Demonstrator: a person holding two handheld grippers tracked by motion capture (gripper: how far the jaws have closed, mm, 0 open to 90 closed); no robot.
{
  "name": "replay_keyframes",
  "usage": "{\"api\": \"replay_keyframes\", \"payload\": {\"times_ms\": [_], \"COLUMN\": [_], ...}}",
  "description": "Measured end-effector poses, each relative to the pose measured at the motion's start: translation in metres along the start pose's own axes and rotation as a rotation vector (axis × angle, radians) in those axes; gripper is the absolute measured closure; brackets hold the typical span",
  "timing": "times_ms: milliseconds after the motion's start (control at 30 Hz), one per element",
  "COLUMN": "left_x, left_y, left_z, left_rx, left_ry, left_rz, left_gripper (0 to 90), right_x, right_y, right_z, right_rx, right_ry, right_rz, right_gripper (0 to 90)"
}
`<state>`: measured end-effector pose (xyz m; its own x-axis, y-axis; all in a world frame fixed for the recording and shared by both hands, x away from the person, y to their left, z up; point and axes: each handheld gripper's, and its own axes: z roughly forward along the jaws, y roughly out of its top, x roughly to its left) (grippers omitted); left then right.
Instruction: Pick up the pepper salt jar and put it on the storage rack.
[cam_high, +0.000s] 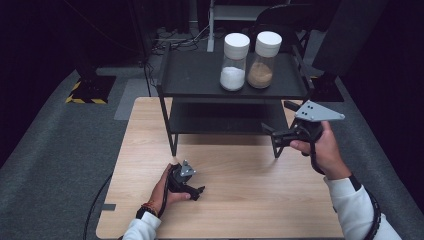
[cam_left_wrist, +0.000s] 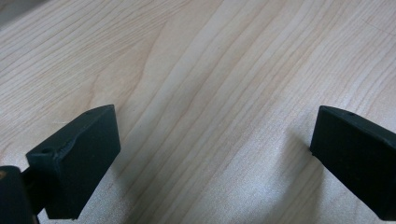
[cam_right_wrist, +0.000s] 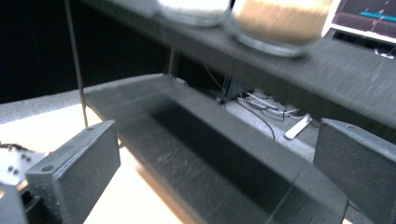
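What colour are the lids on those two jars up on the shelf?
White, both of them: the left jar's lid and the right jar's lid. The high view shows them best.

Both jars (cam_right_wrist: 275, 21) blurred, tops cut off by right gripper view's upper edge.

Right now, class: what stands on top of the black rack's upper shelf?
Two white-lidded jars: one with white powder, one with brown powder, side by side on the upper shelf. The shelf hides whatever lies directly beneath it.
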<state>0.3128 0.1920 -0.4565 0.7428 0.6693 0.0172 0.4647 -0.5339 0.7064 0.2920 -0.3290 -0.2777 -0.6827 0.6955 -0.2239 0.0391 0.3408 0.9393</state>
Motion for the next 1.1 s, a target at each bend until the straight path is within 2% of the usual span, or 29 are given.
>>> {"api": "replay_keyframes", "payload": {"times_ms": [133, 300, 400, 700, 867, 1100], "left_x": [0.000, 0.000, 0.000, 0.000, 0.000, 0.000], "left_y": [0.000, 0.000, 0.000, 0.000, 0.000, 0.000], "left_z": [0.000, 0.000, 0.000, 0.000, 0.000, 0.000], "left_rx": [0.000, -0.001, -0.001, 0.000, -0.001, 0.000], "left_ry": [0.000, 0.000, 0.000, 0.000, 0.000, -0.001], "left_rz": [0.000, -0.001, -0.001, 0.000, -0.001, -0.001], "left_gripper": [1.6, 1.6, 1.6, 1.5, 1.5, 1.4], "right_x": [0.002, 0.004, 0.003, 0.006, 0.010, 0.018], "right_y": [-0.009, -0.022, -0.034, -0.060, -0.073, -0.089], "right_z": [0.000, 0.002, 0.003, 0.008, 0.011, 0.017], "right_rx": [0.015, 0.050, 0.071, 0.122, 0.147, 0.191], "right_ry": [0.008, 0.023, 0.044, 0.064, 0.059, 0.075], "right_rz": [0.000, -0.023, -0.004, 0.008, 0.024, 0.034], "right_gripper": [0.2, 0.2, 0.2, 0.2, 0.3, 0.5]}}
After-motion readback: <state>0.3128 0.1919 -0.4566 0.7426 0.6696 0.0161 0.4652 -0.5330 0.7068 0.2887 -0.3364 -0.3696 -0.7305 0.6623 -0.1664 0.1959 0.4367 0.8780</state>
